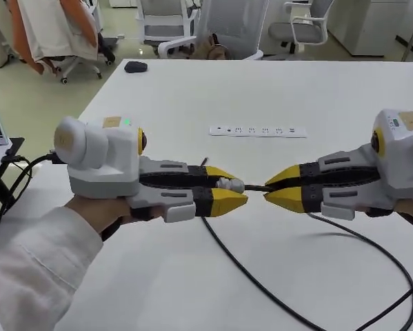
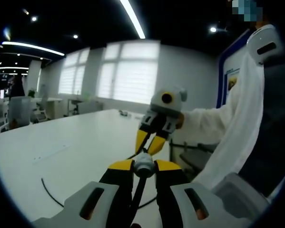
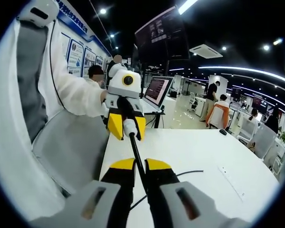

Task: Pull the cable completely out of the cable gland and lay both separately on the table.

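left: your left gripper (image 1: 238, 188) is clamped on the cable gland (image 1: 230, 184) | right: your right gripper (image 1: 266, 190) pinches the black cable (image 1: 256, 187) just beside it | both above the tabletop (image 1: 192, 103)

Two grippers in all: one left gripper (image 1: 242, 187), one right gripper (image 1: 267, 189). One cable gland (image 1: 230, 184), one cable (image 1: 254, 279). One power strip (image 1: 258, 130) and one dark mouse (image 1: 135, 67) on one white table (image 1: 192, 103). Several office chairs (image 1: 309, 27) behind, exact number unclear.
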Action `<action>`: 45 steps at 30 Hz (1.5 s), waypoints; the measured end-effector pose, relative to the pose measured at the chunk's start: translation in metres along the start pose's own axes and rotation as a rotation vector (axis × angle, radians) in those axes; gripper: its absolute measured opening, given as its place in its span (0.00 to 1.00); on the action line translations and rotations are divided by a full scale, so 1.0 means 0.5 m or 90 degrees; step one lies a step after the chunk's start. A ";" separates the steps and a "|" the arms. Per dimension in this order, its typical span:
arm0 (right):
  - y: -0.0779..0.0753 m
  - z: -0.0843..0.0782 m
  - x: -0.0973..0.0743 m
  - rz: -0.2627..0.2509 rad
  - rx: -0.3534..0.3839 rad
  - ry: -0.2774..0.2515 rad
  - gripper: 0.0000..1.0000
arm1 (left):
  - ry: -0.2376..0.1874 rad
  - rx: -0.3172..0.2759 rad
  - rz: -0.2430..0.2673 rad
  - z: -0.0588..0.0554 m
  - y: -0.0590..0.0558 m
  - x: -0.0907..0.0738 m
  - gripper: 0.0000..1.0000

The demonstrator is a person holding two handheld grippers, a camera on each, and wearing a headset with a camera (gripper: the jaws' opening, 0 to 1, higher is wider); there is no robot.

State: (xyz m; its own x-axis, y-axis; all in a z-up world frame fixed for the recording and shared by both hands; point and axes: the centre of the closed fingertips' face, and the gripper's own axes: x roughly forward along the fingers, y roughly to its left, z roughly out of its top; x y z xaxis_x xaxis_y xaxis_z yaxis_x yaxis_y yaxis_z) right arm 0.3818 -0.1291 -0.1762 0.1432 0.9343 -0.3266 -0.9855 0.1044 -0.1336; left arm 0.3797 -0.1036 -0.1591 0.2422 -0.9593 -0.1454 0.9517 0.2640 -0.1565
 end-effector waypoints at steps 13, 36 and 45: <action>-0.001 -0.021 -0.027 -0.021 0.017 0.008 0.07 | 0.002 0.000 0.001 -0.002 -0.001 -0.006 0.18; 0.006 -0.019 -0.029 -0.023 0.012 0.010 0.07 | -0.001 0.020 -0.016 0.013 -0.023 -0.001 0.18; 0.014 0.033 -0.022 -0.014 -0.003 -0.039 0.19 | 0.002 0.027 -0.026 0.011 -0.035 0.009 0.18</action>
State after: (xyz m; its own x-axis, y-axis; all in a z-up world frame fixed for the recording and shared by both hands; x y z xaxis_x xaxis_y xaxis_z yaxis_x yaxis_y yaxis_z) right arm 0.3717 -0.1332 -0.1582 0.1595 0.9508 -0.2655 -0.9816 0.1241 -0.1453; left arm 0.3653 -0.1131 -0.1515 0.2023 -0.9690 -0.1420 0.9680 0.2199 -0.1209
